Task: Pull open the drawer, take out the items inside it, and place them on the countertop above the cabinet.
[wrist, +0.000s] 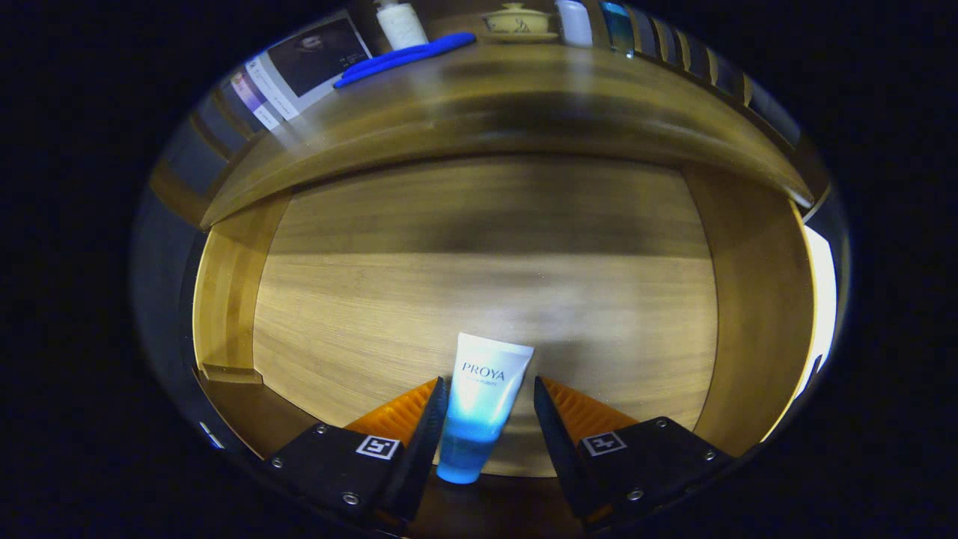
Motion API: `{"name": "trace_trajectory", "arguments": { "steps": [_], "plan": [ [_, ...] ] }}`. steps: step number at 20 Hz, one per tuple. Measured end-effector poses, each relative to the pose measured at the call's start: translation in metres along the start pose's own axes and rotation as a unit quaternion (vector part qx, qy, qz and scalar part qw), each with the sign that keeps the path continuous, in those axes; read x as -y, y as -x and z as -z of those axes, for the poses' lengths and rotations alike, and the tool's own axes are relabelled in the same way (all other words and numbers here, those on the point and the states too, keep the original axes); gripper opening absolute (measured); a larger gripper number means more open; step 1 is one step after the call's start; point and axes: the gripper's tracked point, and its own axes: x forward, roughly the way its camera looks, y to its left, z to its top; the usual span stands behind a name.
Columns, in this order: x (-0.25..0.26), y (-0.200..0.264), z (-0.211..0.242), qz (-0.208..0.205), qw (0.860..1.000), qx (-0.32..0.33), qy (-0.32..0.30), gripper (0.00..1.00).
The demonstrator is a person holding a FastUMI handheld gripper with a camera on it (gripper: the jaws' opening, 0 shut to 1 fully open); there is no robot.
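Between my two fingers lies a white plastic tube with a translucent blue cap end (480,408), resting on the pale wooden floor of the open drawer (389,314). Its blue cap points back toward me and its flat white crimped end points away, reaching just beyond my fingertips. My gripper (490,408) stands fairly narrow around it: the left finger sits right against the tube's side, perhaps touching, while a thin gap shows between the tube and the right finger, so I am not yet clamped on it.

Around the tube the drawer floor is bare wood grain, bounded by the drawer's wooden side walls on the left and right and by its far wall beyond.

Above the drawer runs the rounded front edge of the brown wooden countertop (524,97). On it, from left to right, I see a printed sheet with a dark picture (314,64), a long blue flat tool (404,58) lying at a slant, a white bottle (402,24), a small cream lidded bowl on a saucer (518,22), another white container (575,21) and a blue-tinted one (618,26) just beside it.
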Motion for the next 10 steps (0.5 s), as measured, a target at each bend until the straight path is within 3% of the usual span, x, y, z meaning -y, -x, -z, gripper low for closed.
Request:
{"name": "trace_trajectory", "arguments": {
  "steps": [2,4,8,10],
  "plan": [
    [-0.001,-0.004,0.007,0.036,0.998,-0.002,0.056,0.69],
    [-0.003,-0.005,-0.002,0.034,0.993,0.014,0.108,0.6],
    [-0.004,-0.004,0.001,0.004,0.995,0.034,0.095,0.46],
    [-0.004,-0.002,0.001,-0.009,0.996,0.045,0.079,0.45]
  ]
}}
